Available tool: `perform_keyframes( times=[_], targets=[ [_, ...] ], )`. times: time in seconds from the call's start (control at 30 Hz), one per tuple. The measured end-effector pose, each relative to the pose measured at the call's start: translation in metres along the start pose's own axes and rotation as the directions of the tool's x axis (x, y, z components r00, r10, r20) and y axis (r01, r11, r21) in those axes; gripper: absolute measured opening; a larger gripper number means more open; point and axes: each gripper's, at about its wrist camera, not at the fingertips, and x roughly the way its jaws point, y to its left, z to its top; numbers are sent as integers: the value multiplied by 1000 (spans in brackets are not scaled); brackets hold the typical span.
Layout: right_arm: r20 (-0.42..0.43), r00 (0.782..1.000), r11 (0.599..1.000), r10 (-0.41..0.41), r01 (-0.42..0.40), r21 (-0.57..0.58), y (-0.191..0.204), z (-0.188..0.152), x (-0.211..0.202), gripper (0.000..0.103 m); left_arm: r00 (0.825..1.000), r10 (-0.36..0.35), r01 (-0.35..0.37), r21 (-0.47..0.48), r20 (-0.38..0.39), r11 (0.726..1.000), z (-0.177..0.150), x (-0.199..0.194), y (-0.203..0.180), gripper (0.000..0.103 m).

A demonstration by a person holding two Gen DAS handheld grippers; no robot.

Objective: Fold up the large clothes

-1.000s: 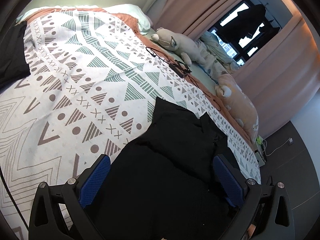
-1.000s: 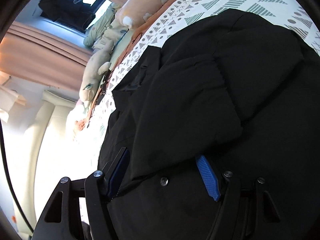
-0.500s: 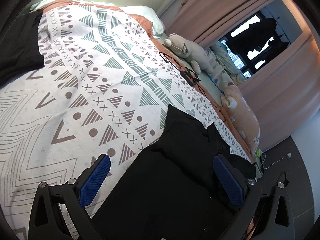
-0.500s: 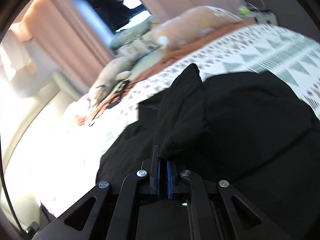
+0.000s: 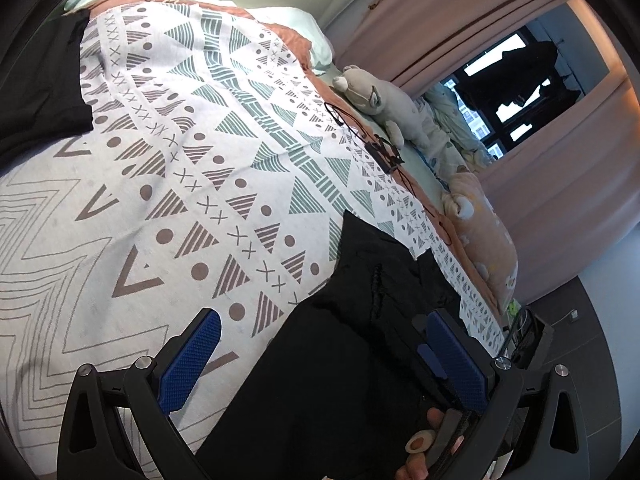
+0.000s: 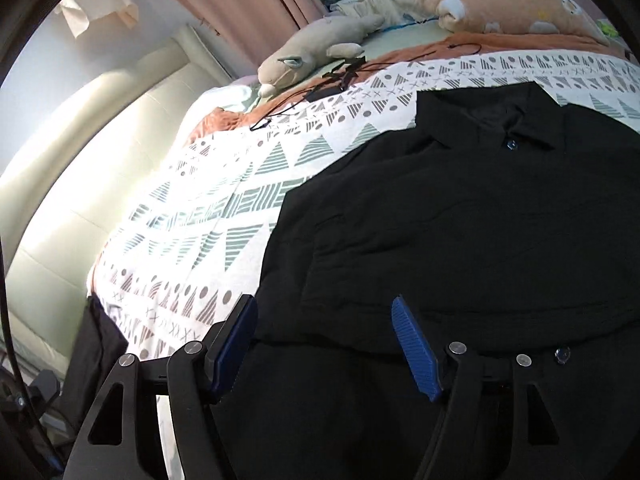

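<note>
Since the earlier frames the right gripper has been rolled upright and drawn back from the fold it pinched half a second ago; its blue-padded fingers are opening, with nothing pressed between them, though the black shirt lies beneath the gap. The left gripper has been shifted slightly along the bed, so less of the garment is framed by it.

The black shirt is spread on the patterned bedspread, collar and top button toward the stuffed toys, one side laid over the front. In the left wrist view the same black shirt is seen reaching from the bed's near edge up toward the toys. The left fingers are held wide apart, released, one over the bedspread and the other over the shirt.

A second dark garment lies on the bedspread well apart from the shirt, toward the headboard. A grey plush animal and a peach plush lie along the far side of the bed beyond the shirt's collar, with a black cable just beside the grey one. Pink curtains hang behind the toys. Part of a hand is seen below the left gripper.

No brand, label or writing can be read anywhere.
</note>
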Motion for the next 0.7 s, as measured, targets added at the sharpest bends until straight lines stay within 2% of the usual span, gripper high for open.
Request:
perform_keyframes(
  times=[0.13, 0.3, 0.43, 0.53, 0.7],
  targets=[
    [69, 998, 997, -2, -3, 81, -23, -4, -35, 70, 1000, 2, -2, -9, 4, 1000, 0, -1, 2, 102],
    [151, 987, 978, -56, 24, 205, -65, -1, -72, 70, 999, 33, -33, 18, -6, 999, -4, 6, -2, 102],
    [156, 983, 965, -93, 51, 258, -86, -5, -84, 70, 997, 75, -76, 71, 18, 995, -12, 8, -10, 102],
    [153, 986, 962, -71, 27, 272, -93, -10, -92, 70, 994, 92, -97, 84, 62, 992, -23, 1, -17, 102],
    [144, 986, 964, -81, 41, 262, -95, -27, -112, 70, 992, 78, -96, 185, 104, 978, -49, -12, -34, 102]
  ],
)
